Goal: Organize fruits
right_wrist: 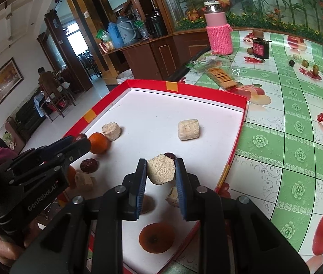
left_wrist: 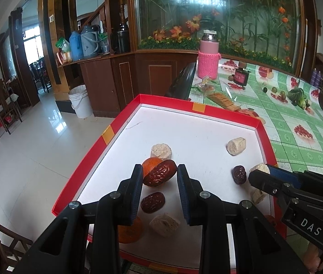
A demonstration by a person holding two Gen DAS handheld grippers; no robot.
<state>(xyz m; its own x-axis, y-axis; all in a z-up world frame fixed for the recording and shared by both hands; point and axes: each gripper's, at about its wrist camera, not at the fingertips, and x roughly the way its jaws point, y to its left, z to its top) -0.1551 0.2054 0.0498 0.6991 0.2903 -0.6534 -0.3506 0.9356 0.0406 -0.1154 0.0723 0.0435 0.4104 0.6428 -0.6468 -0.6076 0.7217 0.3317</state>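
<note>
Left gripper [left_wrist: 160, 178]: pinching 1 red date [left_wrist: 159, 174] above the red tray [left_wrist: 106, 134].
Right gripper [right_wrist: 161, 171]: pinching 1 beige cake [right_wrist: 161, 169] above the tray.

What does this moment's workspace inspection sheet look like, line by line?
Surface: red-rimmed tray with a white floor, on a fruit-print tablecloth.
Job's things: red dates, oranges and beige puffed blocks scattered in the tray.
Clutter: pink flask, dark jar, cracker pack, small fruits and greens beyond the tray.
Grippers: left tongs hold a red date above the tray; right tongs clamp a beige block.
Cables: nothing seen.
Surroundings: wooden cabinet with thermoses, white bucket, flower-painted glass panel, a person seated far left.
</note>
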